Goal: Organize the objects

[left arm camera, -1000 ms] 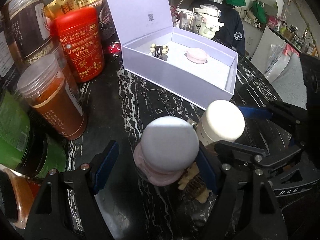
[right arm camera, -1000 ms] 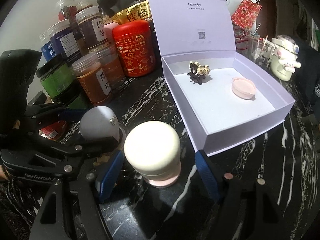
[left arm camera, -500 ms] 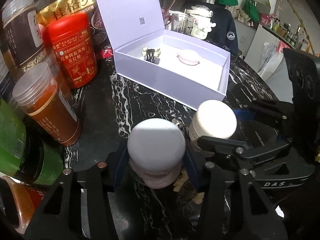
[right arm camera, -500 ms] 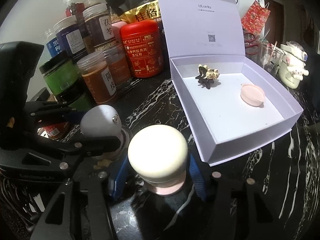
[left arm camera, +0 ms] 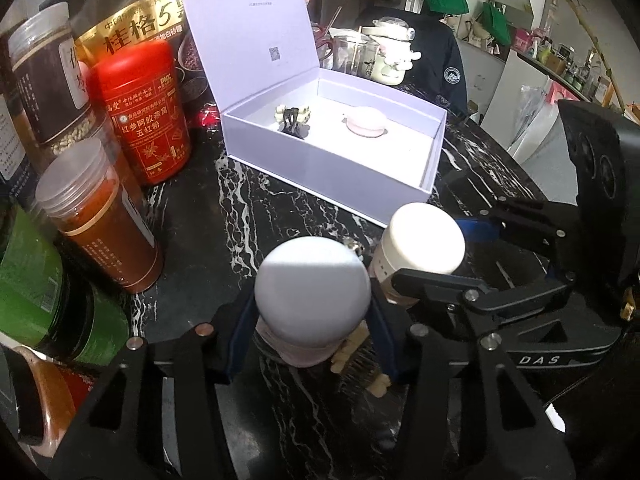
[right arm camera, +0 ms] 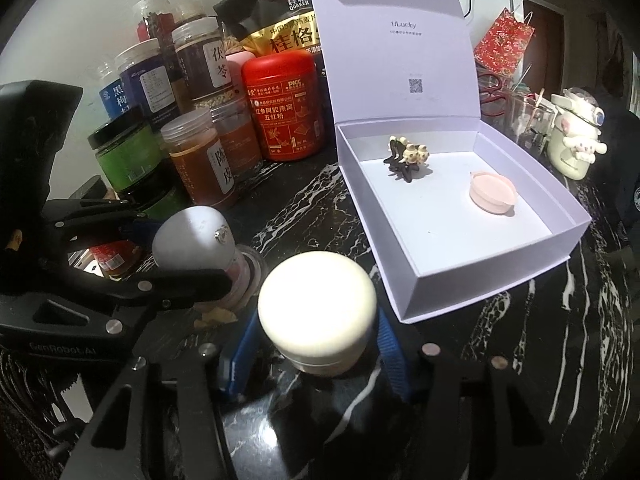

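Two small round-capped jars stand side by side on the near part of the dark marbled counter (right arm camera: 520, 360), each clamped in its own tongs. The white-capped jar (left arm camera: 312, 300) sits between the blue pads of the left tongs (left arm camera: 312, 332), which press on its pinkish body below the cap. Just to its right, the cream-capped jar (right arm camera: 316, 312) is gripped the same way by the right tongs (right arm camera: 312, 354). Both jars seem to rest on the counter, not yet lifted, though their bases are hidden.

Beyond them, to the right, the lavender gift box (right arm camera: 480, 284) lies open with its lid upright. Inside are a dark hair claw (right arm camera: 406, 158) with pale flowers at the far left and a flat pink compact (right arm camera: 492, 192) further right; most of the floor is bare.

So sorting looks about half done: two items boxed, two gripped and probably due for the box. A small cream-coloured clip (left arm camera: 360, 356) by the white-capped jar also remains out. The food jars and red tin (right arm camera: 284, 108) at far left look like bystanders.
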A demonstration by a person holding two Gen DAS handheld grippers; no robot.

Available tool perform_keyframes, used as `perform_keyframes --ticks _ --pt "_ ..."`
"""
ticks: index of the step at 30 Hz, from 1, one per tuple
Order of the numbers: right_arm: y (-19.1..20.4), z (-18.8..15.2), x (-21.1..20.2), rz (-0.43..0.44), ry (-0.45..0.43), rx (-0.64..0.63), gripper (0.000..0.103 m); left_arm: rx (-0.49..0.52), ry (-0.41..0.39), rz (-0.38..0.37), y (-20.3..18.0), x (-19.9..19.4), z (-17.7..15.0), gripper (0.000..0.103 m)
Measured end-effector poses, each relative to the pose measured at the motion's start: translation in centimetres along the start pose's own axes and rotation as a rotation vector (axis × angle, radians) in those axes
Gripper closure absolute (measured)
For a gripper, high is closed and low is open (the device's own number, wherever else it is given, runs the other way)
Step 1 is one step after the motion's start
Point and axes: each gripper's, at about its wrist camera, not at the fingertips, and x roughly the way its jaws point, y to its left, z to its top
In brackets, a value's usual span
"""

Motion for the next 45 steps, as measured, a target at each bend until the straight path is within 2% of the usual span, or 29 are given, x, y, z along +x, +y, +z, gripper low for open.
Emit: perform_keyframes --ticks 16,27,36,45 --pt "0.1 -2.6 -4.5 -0.057 -0.023 0.019 0.047 0.052 0.001 -0.013 -3.5 -1.7 -1.0 0.054" --pt "-2.0 -4.9 -7.5 -0.132 -0.026 0.081 0.047 0.121 0.015 -0.053 -7.2 -1.6 -0.8 0.054" --pt "-4.6 -5.5 -9.1 -0.186 -0.028 0.122 0.047 0.181 0.034 -0.081 -10.7 -0.2 0.6 0.054" --pt "-7.2 -4.1 -9.0 -0.211 -0.025 0.137 0.047 0.21 0.032 -0.093 -12.3 1.3 3.2 0.054"
